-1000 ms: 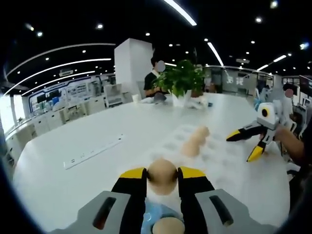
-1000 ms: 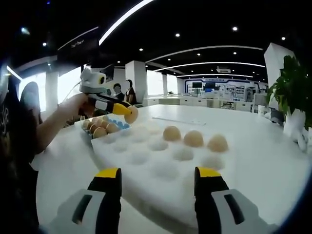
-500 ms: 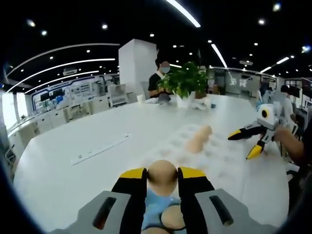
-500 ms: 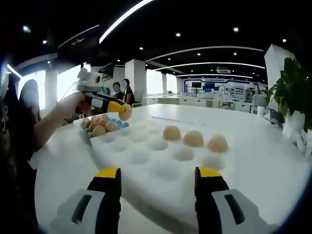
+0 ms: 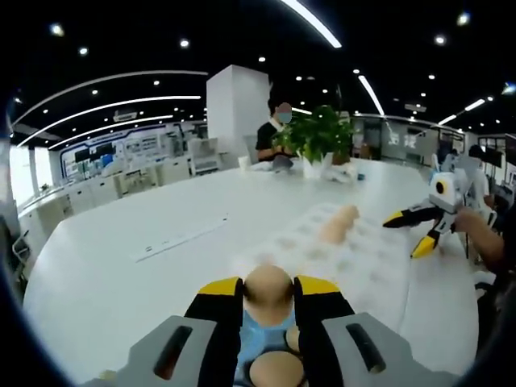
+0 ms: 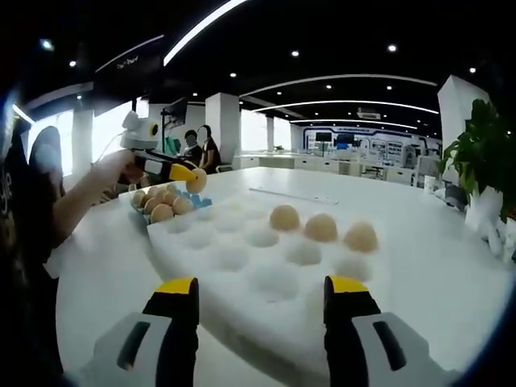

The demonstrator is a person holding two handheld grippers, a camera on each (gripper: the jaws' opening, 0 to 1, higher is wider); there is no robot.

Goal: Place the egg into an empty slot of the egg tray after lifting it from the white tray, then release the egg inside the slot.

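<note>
White worktop runs wide under office ceiling lights. An egg sits pinched in the left claw, lifted above the small tray of spare eggs (its liner looks blue). The egg tray lies just beside it, three eggs in the far row and many hollows free. The right claw hangs empty with jaws apart at the tray's near edge. Judging from here, too hard a squeeze could crack the shell, and letting go high over a slot could bounce the egg out. Farther off stand a potted plant, a power strip and a seated person; nothing blocks the path to the free slots.
</note>
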